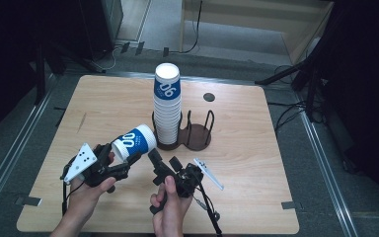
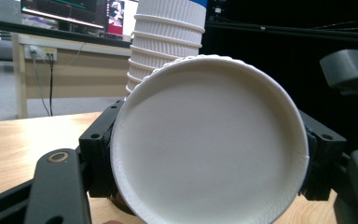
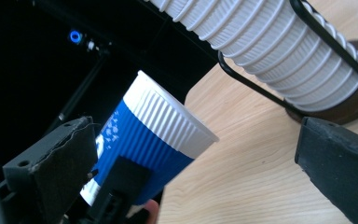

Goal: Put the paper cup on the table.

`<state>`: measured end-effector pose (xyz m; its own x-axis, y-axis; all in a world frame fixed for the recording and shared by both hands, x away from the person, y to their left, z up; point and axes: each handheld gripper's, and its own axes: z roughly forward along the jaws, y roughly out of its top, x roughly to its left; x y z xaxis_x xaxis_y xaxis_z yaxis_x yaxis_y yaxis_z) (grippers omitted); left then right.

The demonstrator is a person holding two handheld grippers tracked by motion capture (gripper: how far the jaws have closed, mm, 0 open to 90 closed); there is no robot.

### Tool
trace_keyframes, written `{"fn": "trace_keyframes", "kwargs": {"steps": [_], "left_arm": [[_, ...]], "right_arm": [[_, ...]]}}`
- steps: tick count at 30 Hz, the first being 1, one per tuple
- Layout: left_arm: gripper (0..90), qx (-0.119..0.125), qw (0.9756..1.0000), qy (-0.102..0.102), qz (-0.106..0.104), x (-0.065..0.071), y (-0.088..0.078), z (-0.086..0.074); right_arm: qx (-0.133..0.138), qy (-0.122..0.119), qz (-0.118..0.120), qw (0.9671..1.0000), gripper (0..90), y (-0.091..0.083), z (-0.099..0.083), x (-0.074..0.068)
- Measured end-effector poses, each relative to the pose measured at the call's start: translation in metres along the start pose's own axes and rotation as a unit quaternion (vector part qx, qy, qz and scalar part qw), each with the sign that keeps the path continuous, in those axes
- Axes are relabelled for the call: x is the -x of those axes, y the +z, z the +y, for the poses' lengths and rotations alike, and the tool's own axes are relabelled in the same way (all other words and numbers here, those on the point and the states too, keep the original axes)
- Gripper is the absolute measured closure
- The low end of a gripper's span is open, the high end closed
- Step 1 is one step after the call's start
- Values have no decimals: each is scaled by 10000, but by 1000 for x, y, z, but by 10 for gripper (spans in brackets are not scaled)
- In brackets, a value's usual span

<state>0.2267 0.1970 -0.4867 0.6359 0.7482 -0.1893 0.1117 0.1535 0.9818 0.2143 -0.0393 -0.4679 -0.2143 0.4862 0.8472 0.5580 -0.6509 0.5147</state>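
- Blue-and-white paper cup (image 1: pixel 134 142) lies tilted on its side in the left gripper (image 1: pixel 121 165), just above the wooden table (image 1: pixel 237 148) and near the front of the cup holder (image 1: pixel 197 136).
- Judging by the layout, the step in hand is the handling of a single cup close to the tall stack of cups (image 1: pixel 167 106) standing in the holder's left ring; the right ring stands empty.
- Left gripper's jaws are clamped on the cup's sides, one either side of its body; in the left gripper view the cup's white bottom (image 2: pixel 209 144) faces the camera between them.
- Right gripper (image 1: pixel 165 165) hangs just beside the cup with its jaws spread apart and nothing between them; the right gripper view looks past them at the cup's ribbed rim end (image 3: pixel 168 119).
- Next move likely calls for turning the cup upright and lining it up with the stack or the empty ring, without crushing its thin wall.
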Motion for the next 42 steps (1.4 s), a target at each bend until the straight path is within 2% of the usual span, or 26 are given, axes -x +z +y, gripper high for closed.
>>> {"fn": "trace_keyframes", "kwargs": {"steps": [1, 5, 7, 8, 10, 11, 12, 13, 14, 15, 18, 20, 23, 26, 27, 28, 30, 34, 42], "left_arm": [[259, -1, 10000, 10, -3, 1, 0, 0], [259, -35, 10000, 60, -27, 3, 2, -2], [259, -30, 10000, 59, -46, 4, 2, -2], [259, -23, 10000, 63, -59, 4, 2, -2], [259, -15, 9999, 56, -85, 5, 2, -2], [259, -12, 9999, 67, -105, 5, 2, -2], [259, -1, 9999, 85, -123, 7, 3, -3], [259, -1, 9999, 85, -123, 7, 3, -3], [259, 9, 9998, 82, -156, 8, 3, -3], [259, 9, 9998, 82, -156, 8, 3, -3], [259, 47, 9997, 61, -235, 10, 3, -3], [259, 19, 9996, 72, -259, 10, 4, -4], [259, 6, 9996, 88, -279, 11, 5, -5], [259, -3, 9994, 92, -330, 13, 5, -5], [259, -3, 9994, 92, -330, 13, 5, -5], [259, 7, 9993, 69, -369, 14, 5, -5], [259, -3, 9993, 64, -379, 14, 5, -5], [259, -41, 9991, 76, -420, 16, 6, -6], [259, -90, 9987, 131, -474, 18, 7, -7]], "right_arm": [[10, 68, 19, 10000, 0, 0, 0, 0], [-20, 643, 92, 9979, 0, 4, -3, 0], [13, 688, 88, 9976, 0, 4, -3, -1], [53, 824, 104, 9965, 0, 5, -3, -2], [63, 891, 123, 9959, 0, 6, -3, -2], [55, 1122, 116, 9936, 0, 7, -2, -2], [37, 1228, 114, 9924, 0, 8, -2, -2], [37, 1228, 114, 9924, 0, 8, -2, -2], [-15, 1455, 136, 9893, 0, 10, -3, -2], [-15, 1455, 136, 9893, 0, 10, -3, -2], [-62, 1642, 159, 9863, 0, 13, -5, -1], [-95, 1881, 180, 9819, 0, 16, -7, -1], [-107, 1971, 189, 9801, 0, 18, -7, 0], [-156, 2151, 197, 9763, 0, 22, -7, 3], [-156, 2151, 197, 9763, 0, 22, -7, 3], [-176, 2214, 194, 9748, 0, 23, -7, 3], [-174, 2206, 205, 9750, 0, 24, -8, 4], [-191, 2340, 238, 9718, 0, 27, -7, 6], [-243, 2427, 326, 9693, 0, 30, -5, 5]]}}
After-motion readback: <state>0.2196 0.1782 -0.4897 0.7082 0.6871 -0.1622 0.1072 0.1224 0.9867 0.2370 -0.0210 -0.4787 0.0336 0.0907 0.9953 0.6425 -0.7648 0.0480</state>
